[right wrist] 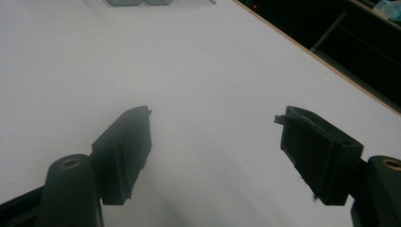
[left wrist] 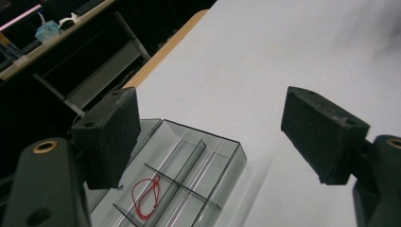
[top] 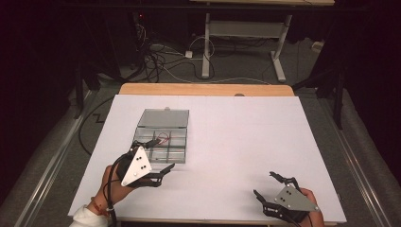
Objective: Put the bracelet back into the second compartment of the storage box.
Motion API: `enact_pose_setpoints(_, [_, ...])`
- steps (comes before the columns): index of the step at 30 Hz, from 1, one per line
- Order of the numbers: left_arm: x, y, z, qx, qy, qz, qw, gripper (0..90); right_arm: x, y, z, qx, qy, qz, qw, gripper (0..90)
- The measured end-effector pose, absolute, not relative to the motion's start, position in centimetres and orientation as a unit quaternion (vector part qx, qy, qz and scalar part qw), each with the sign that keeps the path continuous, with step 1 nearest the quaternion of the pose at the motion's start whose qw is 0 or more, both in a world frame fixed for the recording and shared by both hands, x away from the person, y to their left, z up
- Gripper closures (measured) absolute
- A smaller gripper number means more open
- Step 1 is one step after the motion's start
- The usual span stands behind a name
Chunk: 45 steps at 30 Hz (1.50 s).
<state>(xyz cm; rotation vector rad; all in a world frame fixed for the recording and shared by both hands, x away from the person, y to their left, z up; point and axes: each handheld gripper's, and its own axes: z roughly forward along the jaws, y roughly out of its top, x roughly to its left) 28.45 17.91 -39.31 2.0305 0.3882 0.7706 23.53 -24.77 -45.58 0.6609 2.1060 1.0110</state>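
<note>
Item, your left gripper [top: 157, 158]: jaws spread wide and empty, held at the near edge of the clear box [top: 161, 137], which sits left of centre on the white table [top: 246, 142] with its lid [top: 164, 118] folded back. Item, red cord [left wrist: 146, 194]: a small loop in one inner compartment, just below and beside your left-hand jaw in the left gripper view, where the box's near end is cut off. Item, your right gripper [top: 272, 185]: spread, empty, well apart near the front right edge.
</note>
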Motion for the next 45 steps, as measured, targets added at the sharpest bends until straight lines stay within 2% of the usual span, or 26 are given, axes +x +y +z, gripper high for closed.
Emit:
enact_pose_setpoints(22, [26.8,18.2,-42.5,0.830,0.156,0.311,0.437,19.6,23.5,-24.6,-45.7,0.253,0.815,0.388,0.348,26.0])
enact_pose_setpoints(34, [27.0,18.9,-45.3,0.838,0.180,0.299,0.418,19.6,23.5,-24.6,-45.6,0.253,0.814,0.390,0.348,26.0])
enact_pose_setpoints(45, [27.5,20.1,-47.7,0.845,0.215,0.267,0.410,19.6,23.8,-24.7,-45.6,0.261,0.810,0.396,0.345,25.9])
